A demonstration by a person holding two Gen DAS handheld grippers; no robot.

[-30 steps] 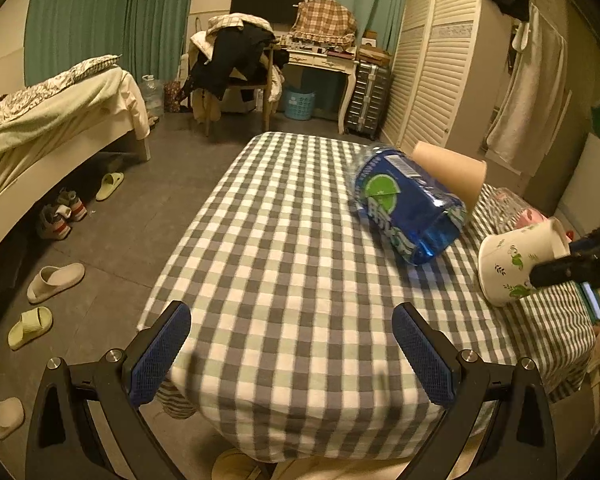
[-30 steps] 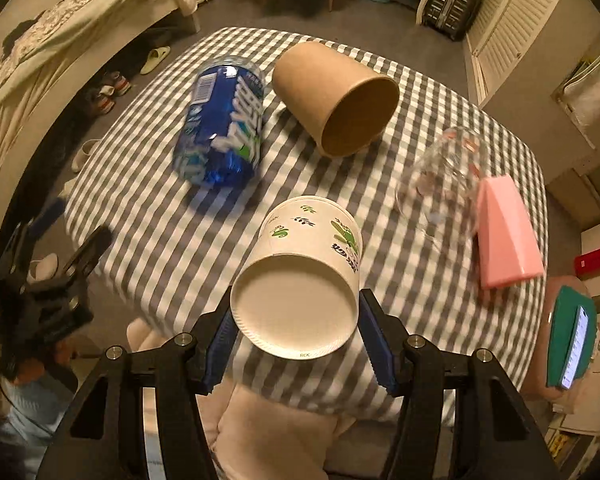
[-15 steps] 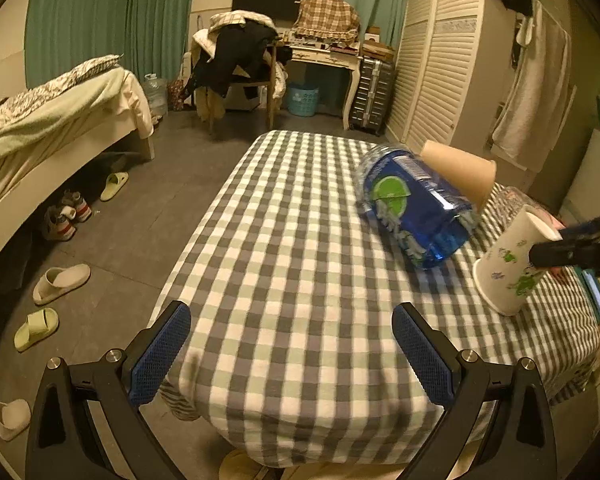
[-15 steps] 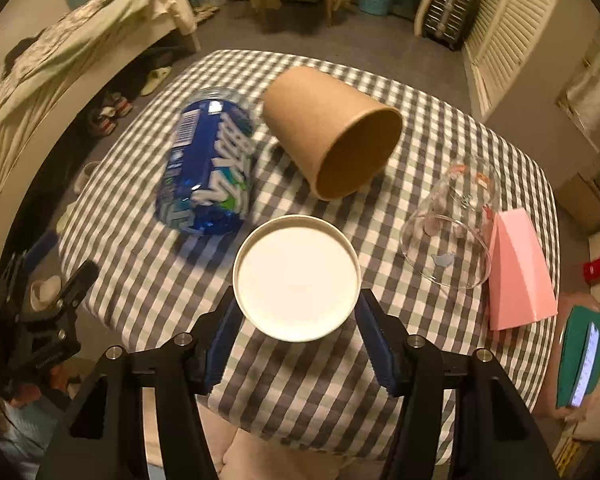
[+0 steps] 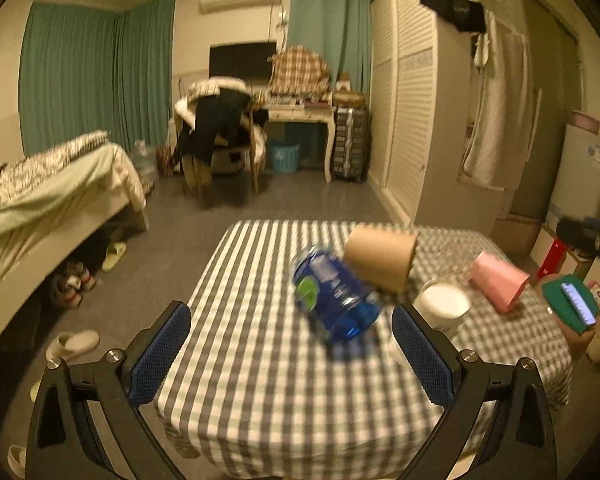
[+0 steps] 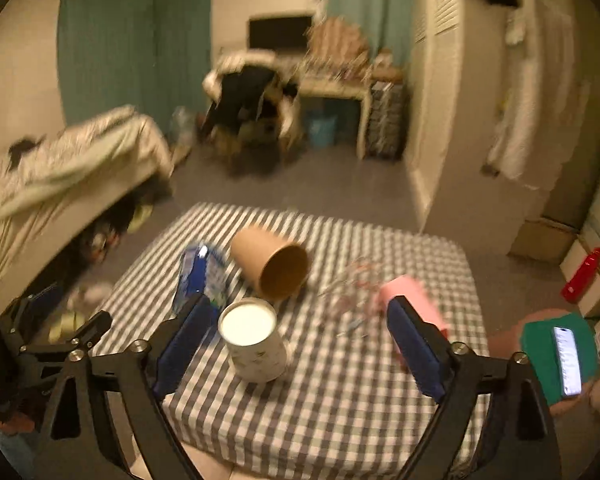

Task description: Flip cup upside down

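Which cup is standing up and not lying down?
The white paper cup with green prints. It stands with its flat base up, while the brown paper cup, clear cup and pink cup lie on their sides.

A paper cup (image 6: 255, 344) stands upside down near the table (image 6: 340, 392) front edge. Behind it lie a bottle (image 6: 199, 280) (left) and a tipped kraft cup (image 6: 272, 268). A tipped pink cup (image 6: 410, 298) lies to the right.
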